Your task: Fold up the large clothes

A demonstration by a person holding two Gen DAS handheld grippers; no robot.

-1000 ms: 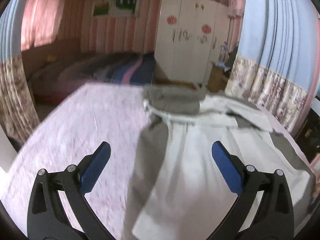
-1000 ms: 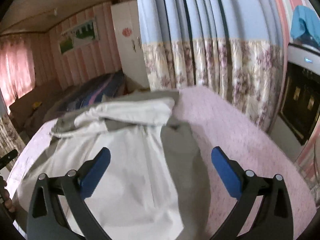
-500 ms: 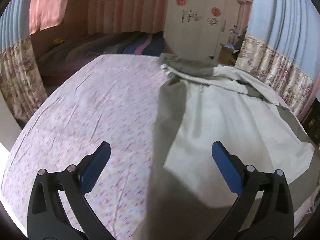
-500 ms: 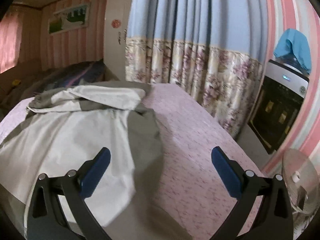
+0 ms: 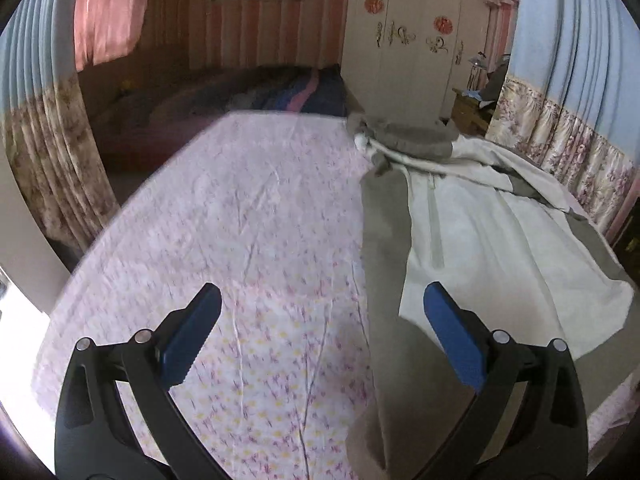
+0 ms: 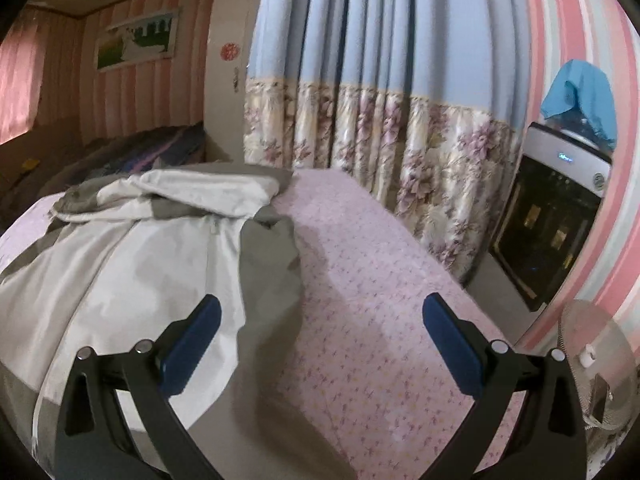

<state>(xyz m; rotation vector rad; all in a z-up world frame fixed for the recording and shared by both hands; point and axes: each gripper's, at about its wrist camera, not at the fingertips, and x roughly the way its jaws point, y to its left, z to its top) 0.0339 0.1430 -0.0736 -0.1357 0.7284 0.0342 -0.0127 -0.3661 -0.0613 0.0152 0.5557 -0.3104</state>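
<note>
Two grippers hover over a bed (image 5: 256,240) spread with a pale pink flowered sheet, each with its jaws wide apart and holding nothing. From the left gripper (image 5: 322,322), the large garment (image 5: 480,240), cream with grey-olive side panels and a zip down its middle, lies spread on the sheet from about 12 o'clock round to 4 o'clock, its bunched hood end at the far edge of the bed and one grey panel running down toward 6 o'clock, just inside the right blue pad. From the right gripper (image 6: 322,322), the same garment (image 6: 140,252) fills the 9 to 12 o'clock side, its grey edge passing under the left blue pad, while bare sheet lies between the jaws and out toward 3 o'clock. Neither gripper touches the cloth. A blue curtain (image 6: 360,60) with a floral lower band hangs at 12 o'clock in the right view, a dark-fronted appliance (image 6: 552,216) stands at 3 o'clock, and a fan (image 6: 596,364) sits at 4 o'clock. A white wardrobe (image 5: 412,40) stands at 1 o'clock in the left view.
</note>
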